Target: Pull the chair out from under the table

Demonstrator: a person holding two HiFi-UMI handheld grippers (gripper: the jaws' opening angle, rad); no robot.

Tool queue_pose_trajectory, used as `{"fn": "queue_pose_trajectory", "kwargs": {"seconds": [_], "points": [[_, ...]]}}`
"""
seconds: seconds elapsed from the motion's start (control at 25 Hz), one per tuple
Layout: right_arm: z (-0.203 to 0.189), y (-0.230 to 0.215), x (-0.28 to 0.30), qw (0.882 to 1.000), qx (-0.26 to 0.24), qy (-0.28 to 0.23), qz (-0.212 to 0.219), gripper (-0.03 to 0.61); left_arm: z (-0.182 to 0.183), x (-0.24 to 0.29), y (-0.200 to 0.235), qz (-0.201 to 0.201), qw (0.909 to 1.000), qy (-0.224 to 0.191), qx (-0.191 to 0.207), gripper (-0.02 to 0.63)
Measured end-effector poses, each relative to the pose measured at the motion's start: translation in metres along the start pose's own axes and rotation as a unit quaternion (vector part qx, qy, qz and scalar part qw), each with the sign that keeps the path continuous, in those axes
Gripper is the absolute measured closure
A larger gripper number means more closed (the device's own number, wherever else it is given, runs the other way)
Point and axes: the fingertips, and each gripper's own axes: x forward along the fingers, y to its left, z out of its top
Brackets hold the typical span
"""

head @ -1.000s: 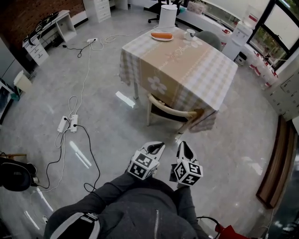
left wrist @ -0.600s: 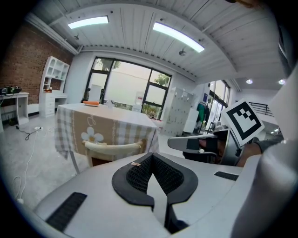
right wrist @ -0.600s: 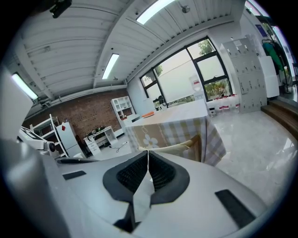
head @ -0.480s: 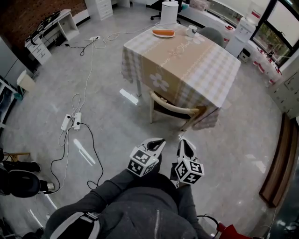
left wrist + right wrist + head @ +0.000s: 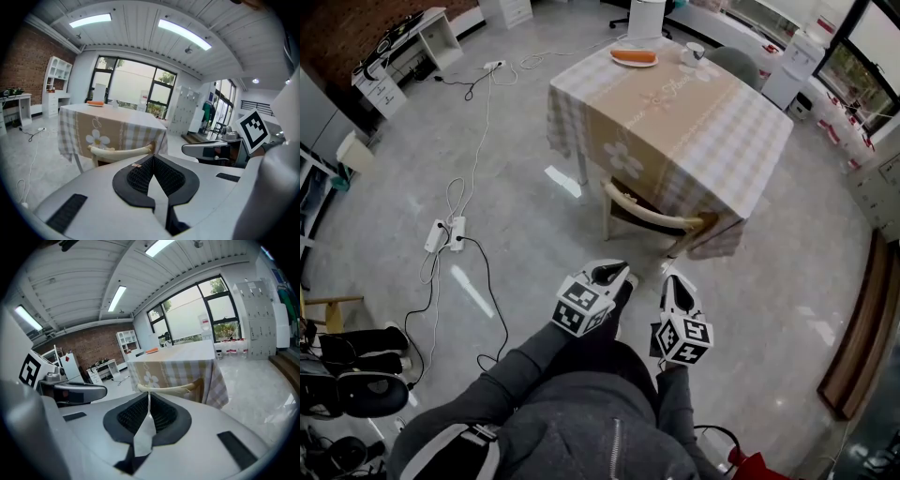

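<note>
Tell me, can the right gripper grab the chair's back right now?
Probably not yet. The right gripper is short of the chair, with bare floor between them, and its jaws are shut. Nothing blocks the way, though.

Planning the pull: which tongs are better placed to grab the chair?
Right, narrowly: the right tongs face the middle of the chair backrest, the left tongs its left end. Both shut, short of it.

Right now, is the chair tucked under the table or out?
Tucked in: the chair sits with its seat under the hanging tablecloth.
</note>
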Motion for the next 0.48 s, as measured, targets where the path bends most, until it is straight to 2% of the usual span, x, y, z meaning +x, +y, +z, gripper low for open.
{"fn": "queue_pose_trajectory", "kwargs": {"seconds": [0.12, 0.48], "points": [[0.004, -0.001, 0.012, 1.0, -0.017, 0.014, 0.009, 0.565, 0.004, 0.013, 0.01, -0.005, 0.9998, 0.019, 0.006, 0.604], [0.018, -0.013, 0.058, 0.998, -0.021, 0.044, 0.031, 0.565, 0.023, 0.06, 0.037, -0.01, 0.9984, 0.052, 0.017, 0.604]]}}
